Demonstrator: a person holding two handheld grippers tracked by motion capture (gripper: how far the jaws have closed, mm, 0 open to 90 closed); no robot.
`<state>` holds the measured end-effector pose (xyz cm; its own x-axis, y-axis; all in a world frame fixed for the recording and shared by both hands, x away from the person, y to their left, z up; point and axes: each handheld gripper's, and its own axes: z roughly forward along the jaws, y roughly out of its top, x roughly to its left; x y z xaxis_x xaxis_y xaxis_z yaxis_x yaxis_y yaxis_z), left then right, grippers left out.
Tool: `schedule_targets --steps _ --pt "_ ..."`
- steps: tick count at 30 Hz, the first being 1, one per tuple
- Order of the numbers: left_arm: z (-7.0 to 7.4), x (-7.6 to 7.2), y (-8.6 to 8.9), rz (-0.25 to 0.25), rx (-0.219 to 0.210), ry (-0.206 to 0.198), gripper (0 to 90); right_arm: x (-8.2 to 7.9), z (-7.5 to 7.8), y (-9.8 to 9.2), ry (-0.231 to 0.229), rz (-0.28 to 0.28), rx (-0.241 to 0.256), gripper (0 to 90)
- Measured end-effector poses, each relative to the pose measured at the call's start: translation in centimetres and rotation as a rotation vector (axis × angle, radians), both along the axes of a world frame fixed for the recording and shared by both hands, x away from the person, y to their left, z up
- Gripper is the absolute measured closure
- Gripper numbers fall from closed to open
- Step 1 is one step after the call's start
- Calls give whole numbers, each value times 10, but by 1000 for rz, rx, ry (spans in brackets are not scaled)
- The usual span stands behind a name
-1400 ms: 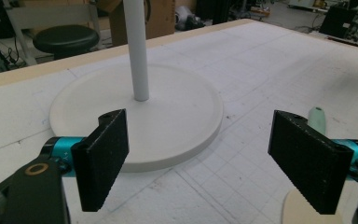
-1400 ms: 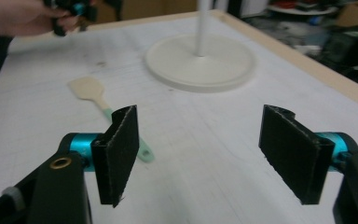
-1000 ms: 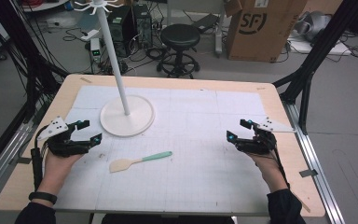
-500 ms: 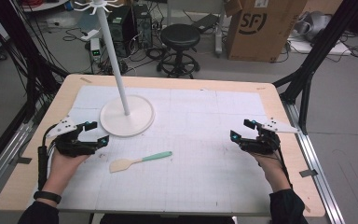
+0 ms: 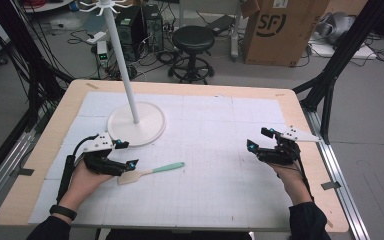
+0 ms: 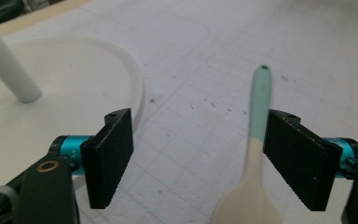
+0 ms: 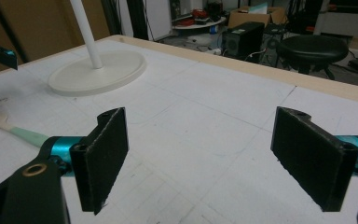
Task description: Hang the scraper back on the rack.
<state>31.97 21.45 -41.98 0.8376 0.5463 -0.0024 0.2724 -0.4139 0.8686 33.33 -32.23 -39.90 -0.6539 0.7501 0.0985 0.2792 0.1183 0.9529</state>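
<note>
the spatula (image 5: 150, 171) lies flat on the white gridded mat (image 5: 215, 145), a little left of centre and below the middle of the high view. its mint-green handle points toward the right and slightly up the frame, and its pale beige blade sits at the lower left end. in the left gripper view the spatula (image 6: 256, 154) runs from the bottom centre of the frame up toward the upper middle, with the blade at the bottom edge and a small hole at the tip of the green handle.

the left gripper (image 5: 121, 155) sits at the blade end, in the lower left part of the high view, held in the person's left hand (image 5: 82, 182). its jaws are spread wide apart and grasp nothing. in the left gripper view the left gripper (image 6: 198, 163) has the spatula's neck lying between its jaws, just beside the right-hand jaw; whether it touches that jaw cannot be told.

just above the left gripper, in the upper left of the mat, stands the white stand (image 5: 136, 127), a round flat base with a thin upright pole rising toward the top of the frame. its base rim curves through the upper left of the left gripper view.

the right gripper (image 5: 261, 140) rests at the right of the high view, well apart from the spatula, with its jaws released and wide, nothing between them. the right gripper view shows the right gripper (image 7: 198, 158) over bare mat, the stand at the upper left and the spatula at the left edge.
</note>
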Motion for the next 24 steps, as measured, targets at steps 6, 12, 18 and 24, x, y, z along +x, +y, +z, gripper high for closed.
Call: schedule_targets --steps 6,12,18,24 --pt "-8 -3 -23 -84 58 36 348 0 -1 1 3 1 -11 183" --pt "-16 -3 -37 -134 104 75 443 0 -1 3 7 5 -21 182" --pt "-22 -2 -44 -156 156 103 591 1 -3 2 7 5 -29 183" --pt "-24 -3 -48 -156 178 99 661 1 -4 3 14 8 -39 184"
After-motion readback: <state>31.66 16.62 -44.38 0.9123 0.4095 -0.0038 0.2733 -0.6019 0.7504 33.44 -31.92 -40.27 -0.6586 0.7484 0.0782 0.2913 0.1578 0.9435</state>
